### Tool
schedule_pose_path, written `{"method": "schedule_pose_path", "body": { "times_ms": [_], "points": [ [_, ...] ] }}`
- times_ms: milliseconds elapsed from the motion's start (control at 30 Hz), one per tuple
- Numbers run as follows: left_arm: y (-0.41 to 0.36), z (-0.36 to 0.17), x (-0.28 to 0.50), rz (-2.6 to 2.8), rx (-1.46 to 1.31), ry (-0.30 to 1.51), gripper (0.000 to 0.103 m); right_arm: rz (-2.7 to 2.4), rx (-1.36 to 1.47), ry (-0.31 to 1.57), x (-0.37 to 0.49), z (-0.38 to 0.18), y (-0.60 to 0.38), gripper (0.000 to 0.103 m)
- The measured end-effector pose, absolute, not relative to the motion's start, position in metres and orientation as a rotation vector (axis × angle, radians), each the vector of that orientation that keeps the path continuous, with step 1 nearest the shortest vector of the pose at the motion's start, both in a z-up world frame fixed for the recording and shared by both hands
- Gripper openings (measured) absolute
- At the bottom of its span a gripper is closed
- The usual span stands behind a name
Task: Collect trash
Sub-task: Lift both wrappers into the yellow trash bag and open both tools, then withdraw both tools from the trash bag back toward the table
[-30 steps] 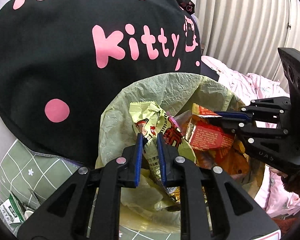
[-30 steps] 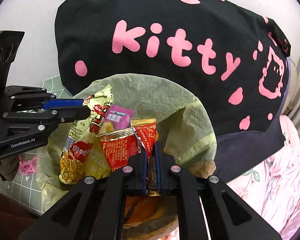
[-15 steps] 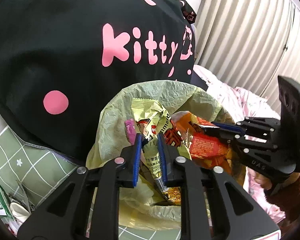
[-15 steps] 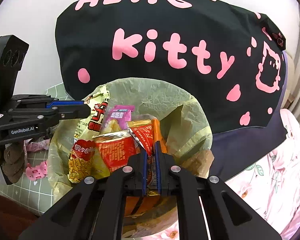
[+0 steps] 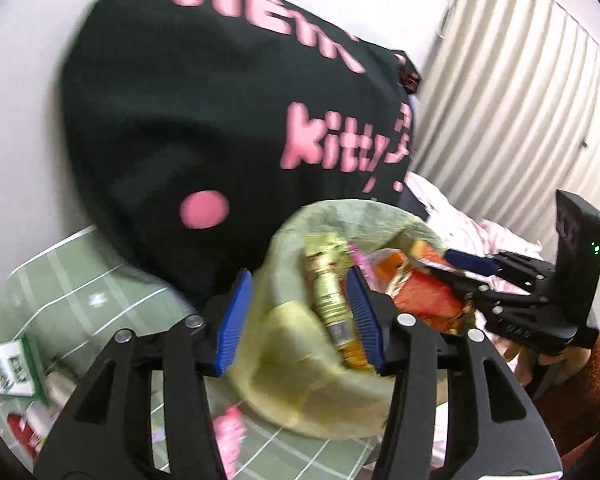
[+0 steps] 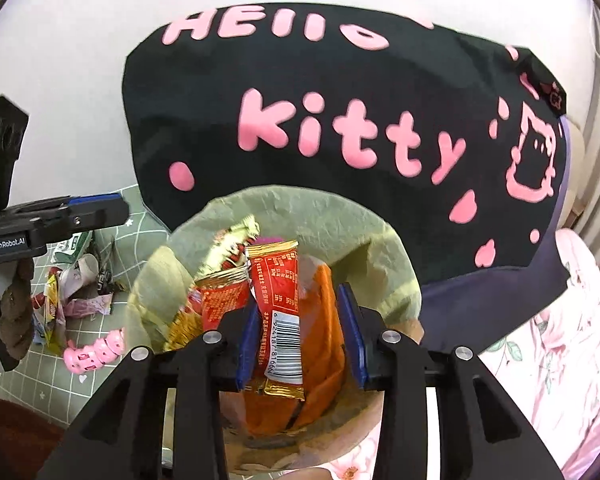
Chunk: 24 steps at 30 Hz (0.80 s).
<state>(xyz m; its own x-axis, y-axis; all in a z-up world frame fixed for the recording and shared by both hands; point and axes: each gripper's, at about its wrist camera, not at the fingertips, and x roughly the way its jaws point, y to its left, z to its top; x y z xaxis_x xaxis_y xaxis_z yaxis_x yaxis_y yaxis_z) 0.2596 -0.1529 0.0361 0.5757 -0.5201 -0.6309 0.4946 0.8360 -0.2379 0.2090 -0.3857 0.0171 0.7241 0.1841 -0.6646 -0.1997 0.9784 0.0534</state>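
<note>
Green-lined bin point(image 6: 320, 216) brims with wrappers; right gripper point(image 6: 300, 336) opening around a red wrapper point(image 6: 278, 304); left gripper point(image 5: 296, 316) opening, a yellow wrapper point(image 5: 328, 292) between.

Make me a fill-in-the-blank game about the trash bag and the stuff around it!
1. The snack wrappers sit inside a pale ____ trash bag.
2. Behind the bag, the black cushion has pink letters reading "Hello ____".
3. Between the right gripper's opening jaws, the red wrapper shows a white ____ near its lower end.
4. On the green checked mat left of the bag lies a ____ plastic toy.

Missing words: green; Kitty; barcode; pink
</note>
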Motion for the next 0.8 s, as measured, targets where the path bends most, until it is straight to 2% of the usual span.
{"method": "schedule_pose_path", "body": {
  "times_ms": [33, 133, 433, 800],
  "points": [
    [-0.140, 0.035, 0.258, -0.566, -0.054, 0.756, 0.047, 0.224, -0.029, 0.749, 0.211, 0.016, -0.383, 0.045],
    [-0.113, 0.031, 0.255, -0.505, -0.092, 0.767, 0.047, 0.223, -0.059, 0.790, 0.215, 0.005, -0.375, 0.050],
    [-0.072, 0.018, 0.252, -0.411, -0.169, 0.791, 0.048, 0.157, -0.180, 0.861, 0.199, -0.014, -0.372, 0.050],
    [-0.062, 0.018, 0.244, -0.412, -0.157, 0.781, 0.048, 0.204, -0.144, 0.768, 0.182, 0.026, -0.371, 0.050]
  ]
}}
